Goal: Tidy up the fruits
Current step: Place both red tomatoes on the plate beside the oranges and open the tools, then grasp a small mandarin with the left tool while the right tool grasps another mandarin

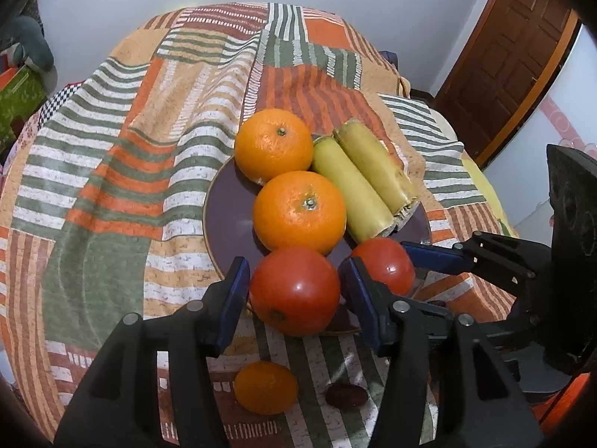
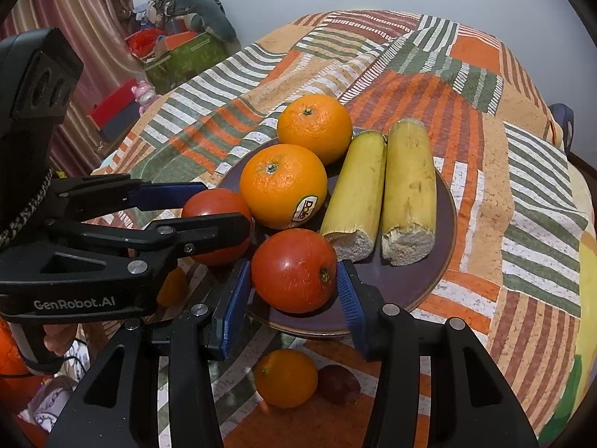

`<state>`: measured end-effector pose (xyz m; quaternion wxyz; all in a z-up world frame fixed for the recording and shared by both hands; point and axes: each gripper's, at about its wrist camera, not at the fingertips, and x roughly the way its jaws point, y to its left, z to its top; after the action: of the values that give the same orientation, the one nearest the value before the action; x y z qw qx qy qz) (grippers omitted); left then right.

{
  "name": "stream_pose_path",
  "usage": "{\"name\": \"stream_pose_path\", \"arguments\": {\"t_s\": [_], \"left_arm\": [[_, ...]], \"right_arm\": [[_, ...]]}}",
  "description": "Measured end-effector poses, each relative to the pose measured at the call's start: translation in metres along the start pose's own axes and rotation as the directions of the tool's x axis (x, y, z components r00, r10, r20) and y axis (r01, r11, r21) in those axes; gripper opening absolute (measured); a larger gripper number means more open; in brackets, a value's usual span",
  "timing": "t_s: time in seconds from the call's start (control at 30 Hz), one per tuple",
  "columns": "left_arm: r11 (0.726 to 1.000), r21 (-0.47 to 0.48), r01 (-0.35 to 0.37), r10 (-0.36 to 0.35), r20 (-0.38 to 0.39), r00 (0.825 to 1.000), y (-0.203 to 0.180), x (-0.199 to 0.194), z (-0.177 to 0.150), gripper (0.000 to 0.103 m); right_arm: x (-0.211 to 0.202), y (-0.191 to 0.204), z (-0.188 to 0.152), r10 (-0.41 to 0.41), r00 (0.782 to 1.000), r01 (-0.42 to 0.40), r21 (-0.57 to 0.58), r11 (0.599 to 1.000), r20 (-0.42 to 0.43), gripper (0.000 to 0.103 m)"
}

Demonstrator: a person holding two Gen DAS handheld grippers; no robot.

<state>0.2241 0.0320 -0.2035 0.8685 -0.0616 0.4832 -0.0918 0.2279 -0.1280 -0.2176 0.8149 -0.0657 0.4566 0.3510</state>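
both grippers (image 1: 294,289) (image 2: 294,285) clamp tomatoes (image 1: 294,291) on plate (image 1: 224,216).

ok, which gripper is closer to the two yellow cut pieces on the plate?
Right. The right gripper straddles the tomato beside the yellow pieces' cut ends; the left gripper straddles the other tomato, an orange between it and them.
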Motion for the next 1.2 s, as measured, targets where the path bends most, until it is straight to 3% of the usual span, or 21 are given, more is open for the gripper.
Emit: {"name": "stream_pose_path", "arguments": {"t_s": [0.6,1.03,1.2], "left_arm": [[0.997,-0.052,-0.056,0.059,0.062,0.996,0.024,-0.045,-0.019,0.056],[0.998,-0.030,-0.061,0.060,-0.033,0.998,0.023,-0.035,-0.061,0.056],[0.998,-0.039,-0.043,0.041,-0.066,0.997,0.025,-0.027,-0.072,0.056]], "right_arm": [[-0.034,-0.003,-0.010,-0.053,0.998,0.053,0.017,0.998,0.045,0.045],[-0.032,0.000,-0.043,-0.039,0.999,0.040,0.042,0.998,-0.030,0.045],[-0.032,0.005,-0.045,-0.063,0.998,0.063,0.022,0.998,-0.015,0.045]]}}
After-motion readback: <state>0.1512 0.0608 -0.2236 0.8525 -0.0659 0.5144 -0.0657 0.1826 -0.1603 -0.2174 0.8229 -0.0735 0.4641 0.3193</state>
